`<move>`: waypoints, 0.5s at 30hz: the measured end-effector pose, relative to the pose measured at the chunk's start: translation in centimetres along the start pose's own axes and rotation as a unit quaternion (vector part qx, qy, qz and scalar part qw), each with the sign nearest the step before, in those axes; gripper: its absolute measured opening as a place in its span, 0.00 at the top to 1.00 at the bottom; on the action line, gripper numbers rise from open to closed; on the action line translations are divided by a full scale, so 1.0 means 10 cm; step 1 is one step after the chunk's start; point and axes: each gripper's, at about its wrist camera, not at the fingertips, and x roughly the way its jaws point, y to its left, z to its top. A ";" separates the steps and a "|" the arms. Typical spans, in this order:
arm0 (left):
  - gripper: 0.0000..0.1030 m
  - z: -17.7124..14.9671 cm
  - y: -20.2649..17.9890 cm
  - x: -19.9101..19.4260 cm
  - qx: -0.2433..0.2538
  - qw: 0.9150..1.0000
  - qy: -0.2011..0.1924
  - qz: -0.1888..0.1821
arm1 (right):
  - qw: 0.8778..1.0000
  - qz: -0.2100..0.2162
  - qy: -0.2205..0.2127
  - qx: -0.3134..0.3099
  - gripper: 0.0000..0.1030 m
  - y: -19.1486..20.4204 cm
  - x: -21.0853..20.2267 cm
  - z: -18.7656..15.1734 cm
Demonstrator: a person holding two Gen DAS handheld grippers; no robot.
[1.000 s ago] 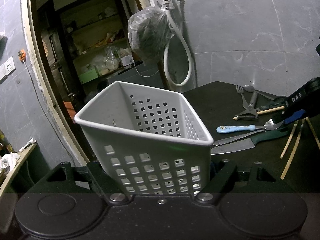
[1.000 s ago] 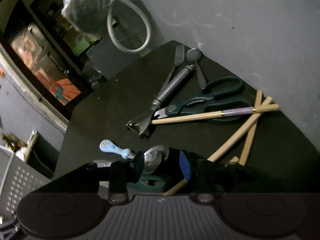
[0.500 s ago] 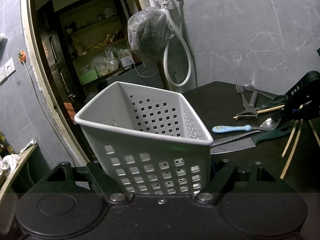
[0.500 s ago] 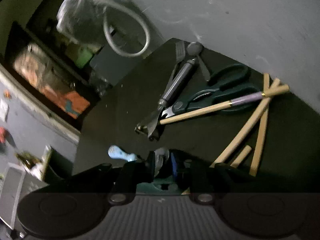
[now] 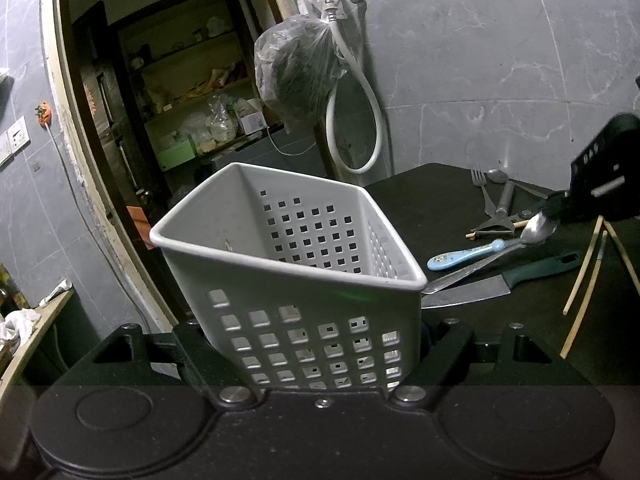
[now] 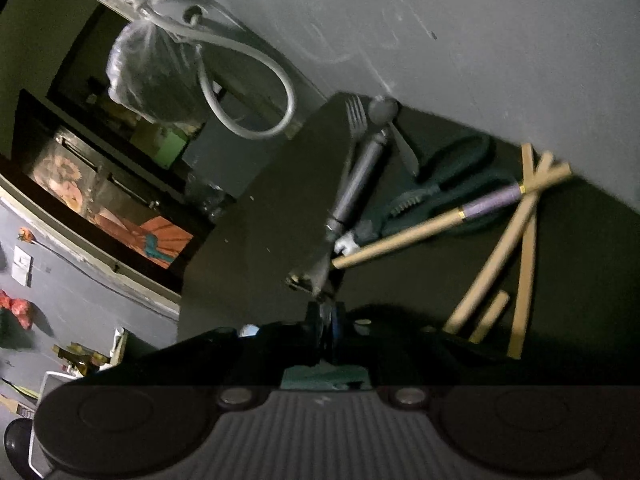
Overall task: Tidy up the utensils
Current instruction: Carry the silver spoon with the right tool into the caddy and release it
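My left gripper [image 5: 320, 340] is shut on the lower wall of a white perforated basket [image 5: 288, 240], which it holds tilted at the left end of the black table [image 5: 420, 208]. A metal spoon [image 5: 540, 227] with a pale blue handle [image 5: 464, 258] lies right of the basket. My right gripper [image 5: 560, 208] has its jaws closing, with the spoon's bowl pinched between its fingertips. In the right wrist view the right gripper [image 6: 329, 320] shows almost no gap, and the spoon's bowl [image 6: 326, 312] sits edge-on in it.
A knife [image 5: 472, 294] with a green handle lies just below the spoon. Chopsticks [image 6: 496, 240], green scissors [image 6: 452, 172], a peeler [image 6: 360, 176] and a fork [image 6: 356, 114] are scattered beyond. A hose and a bagged bundle [image 5: 296, 80] hang on the wall.
The right gripper's jaws went from half open around the spoon's bowl to pinched on it, and the gripper rolled. The spoon's bowl has tipped up. The left gripper and basket stayed still.
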 end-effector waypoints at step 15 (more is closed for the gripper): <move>0.21 -0.02 0.04 -0.02 -0.010 1.000 -0.005 -0.003 | 0.996 -0.001 -0.042 -0.084 0.95 0.51 -0.41 0.22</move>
